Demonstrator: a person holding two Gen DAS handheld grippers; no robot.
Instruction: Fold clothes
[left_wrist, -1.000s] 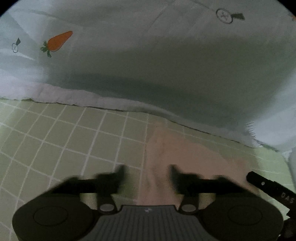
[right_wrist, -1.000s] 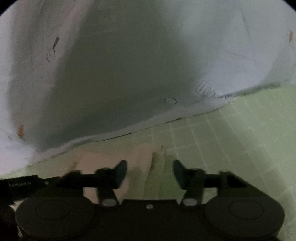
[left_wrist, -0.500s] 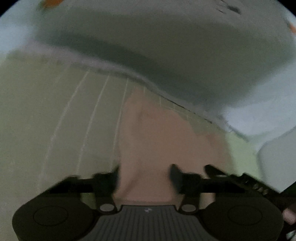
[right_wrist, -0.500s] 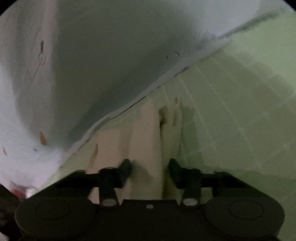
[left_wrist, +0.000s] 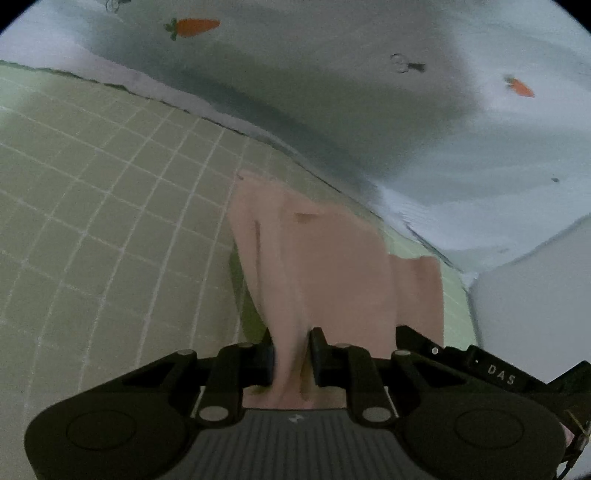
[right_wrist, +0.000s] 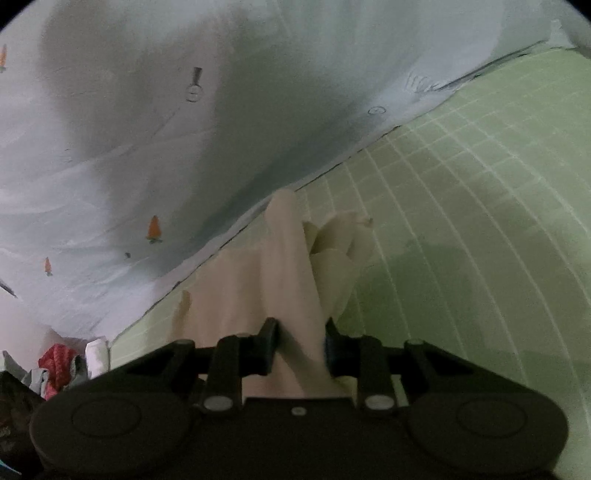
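Observation:
A pale pink garment (left_wrist: 317, 254) hangs from both grippers above a green gridded mat (left_wrist: 110, 206). My left gripper (left_wrist: 291, 350) has a bunched fold of the cloth between its jaws, which are still closing and press on it. In the right wrist view the same garment (right_wrist: 280, 266) looks beige. It drapes forward from my right gripper (right_wrist: 301, 343), whose jaws are also closing and pinch the cloth. The far end of the garment (right_wrist: 343, 229) trails on the mat. The right gripper's black arm (left_wrist: 491, 369) shows at the lower right of the left wrist view.
A pale blue sheet printed with carrots (left_wrist: 369, 92) lies beyond the mat's far edge; it also fills the upper left of the right wrist view (right_wrist: 147, 129). A heap of red and white clothes (right_wrist: 62, 365) sits at that view's lower left. A white surface (left_wrist: 535, 288) borders the mat.
Both grippers went from wide over the flat garment to closed on it, then lifted it off the mat and moved, so the cloth now hangs in folds.

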